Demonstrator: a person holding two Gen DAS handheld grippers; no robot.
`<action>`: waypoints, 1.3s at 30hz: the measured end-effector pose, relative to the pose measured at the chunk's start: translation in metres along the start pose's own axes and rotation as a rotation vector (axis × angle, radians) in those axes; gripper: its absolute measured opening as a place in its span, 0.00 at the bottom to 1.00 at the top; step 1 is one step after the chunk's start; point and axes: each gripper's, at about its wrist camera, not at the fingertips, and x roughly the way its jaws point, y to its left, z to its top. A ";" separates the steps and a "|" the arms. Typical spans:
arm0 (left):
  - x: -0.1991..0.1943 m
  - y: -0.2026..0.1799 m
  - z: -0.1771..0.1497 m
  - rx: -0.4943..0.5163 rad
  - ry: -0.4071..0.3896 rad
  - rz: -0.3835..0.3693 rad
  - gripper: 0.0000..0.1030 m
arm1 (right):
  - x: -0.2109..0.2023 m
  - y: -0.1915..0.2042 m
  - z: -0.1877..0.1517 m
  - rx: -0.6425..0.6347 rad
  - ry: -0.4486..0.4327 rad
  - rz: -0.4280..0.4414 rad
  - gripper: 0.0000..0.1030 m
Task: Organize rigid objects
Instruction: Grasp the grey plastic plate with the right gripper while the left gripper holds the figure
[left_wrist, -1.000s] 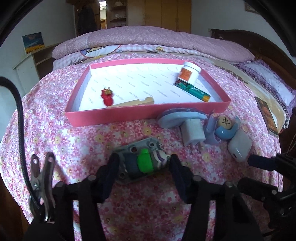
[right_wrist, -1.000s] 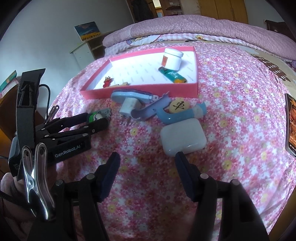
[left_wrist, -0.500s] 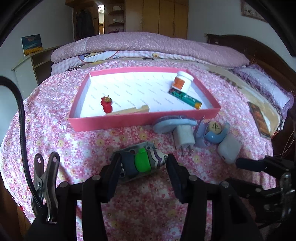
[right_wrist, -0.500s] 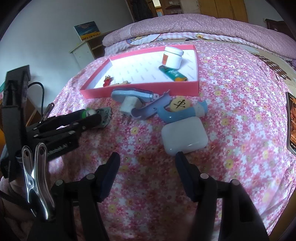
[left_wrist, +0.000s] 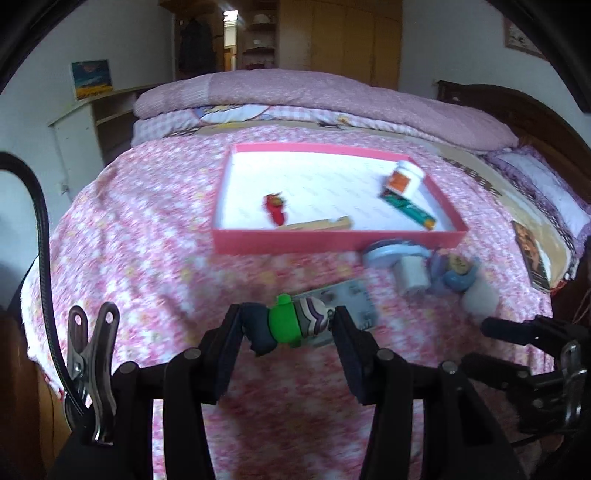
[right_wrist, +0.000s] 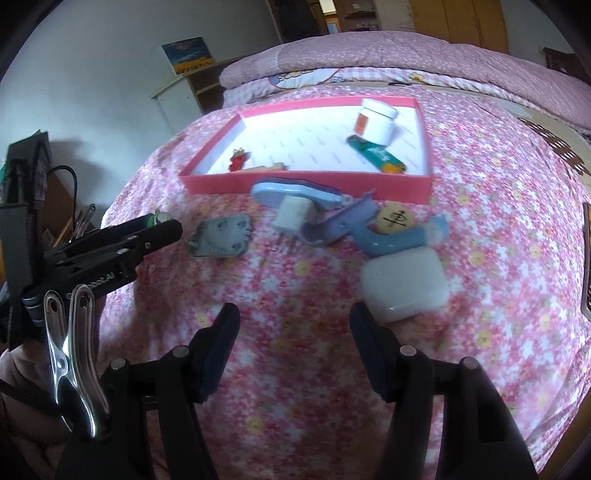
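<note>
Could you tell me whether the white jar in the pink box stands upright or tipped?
Upright: the white jar stands on its base, lid on top.

my black left tongs (left_wrist: 288, 328) pinch a toy figure (left_wrist: 288, 326) banded navy, bright green and grey-purple striped. the shallow cardboard tray (left_wrist: 332, 242) is pink outside, white inside. the bedspread (right_wrist: 498, 177) is pink with small white and yellow flowers. the rounded plastic case (right_wrist: 404, 282) is white.
</note>
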 end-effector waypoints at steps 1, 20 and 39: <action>0.001 0.006 -0.002 -0.017 0.006 0.003 0.50 | 0.001 0.003 0.001 -0.006 0.003 0.002 0.62; 0.016 0.056 -0.024 -0.098 0.044 0.056 0.50 | 0.058 0.064 0.036 -0.041 0.069 0.007 0.62; 0.007 0.078 -0.036 -0.206 0.000 -0.072 0.50 | 0.093 0.090 0.052 -0.081 0.025 -0.133 0.75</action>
